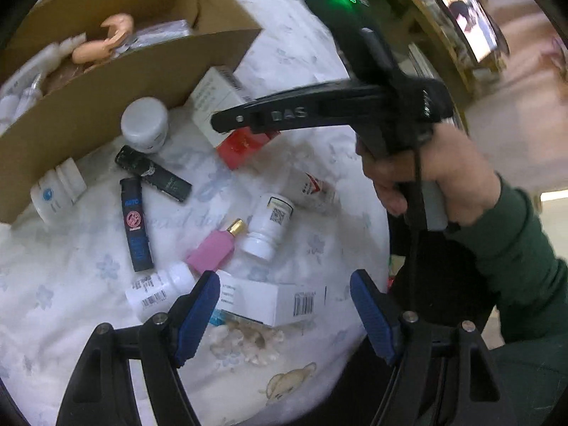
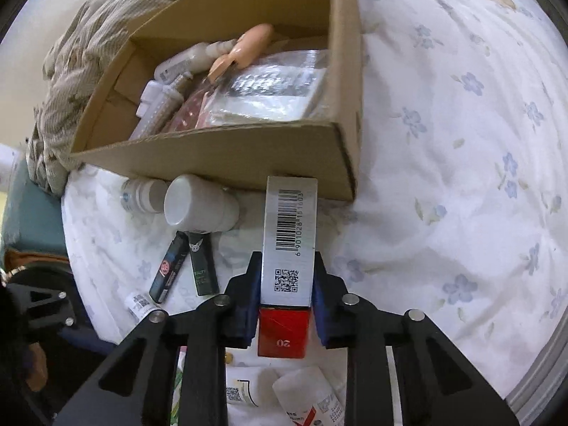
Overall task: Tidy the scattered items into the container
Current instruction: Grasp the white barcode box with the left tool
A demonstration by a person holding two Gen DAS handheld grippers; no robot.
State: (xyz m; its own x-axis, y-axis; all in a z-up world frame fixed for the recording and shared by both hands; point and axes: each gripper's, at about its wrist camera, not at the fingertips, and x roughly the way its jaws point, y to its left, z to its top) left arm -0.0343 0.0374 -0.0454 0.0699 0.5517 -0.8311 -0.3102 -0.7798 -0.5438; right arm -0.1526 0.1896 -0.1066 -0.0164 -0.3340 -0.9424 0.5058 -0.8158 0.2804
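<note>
At the far left of the left wrist view the open cardboard box (image 1: 88, 106) sits on the flowered bed sheet (image 1: 71, 284), already holding a pink toy (image 1: 106, 41), white bottles and a clear packet. Against its near wall lie a white bottle (image 1: 56, 191) and a round white jar (image 1: 145, 124); just right of these two black tubes (image 1: 152, 173) rest on the sheet, one angled, one lengthwise. Further right lie a pink bottle with a gold cap (image 1: 216, 248), a white pill bottle (image 1: 269, 225) and, nearest the camera, a white barcoded carton (image 1: 269, 301). The left claw (image 1: 284, 314) hangs spread wide above that carton, pinching nothing. To its right a hand (image 1: 433, 174) in a green sleeve holds the right claw (image 2: 285, 305), which is pressed onto a red and silver pack (image 2: 289, 245), lifted above the sheet with its far end just in front of the box's near wall.
</note>
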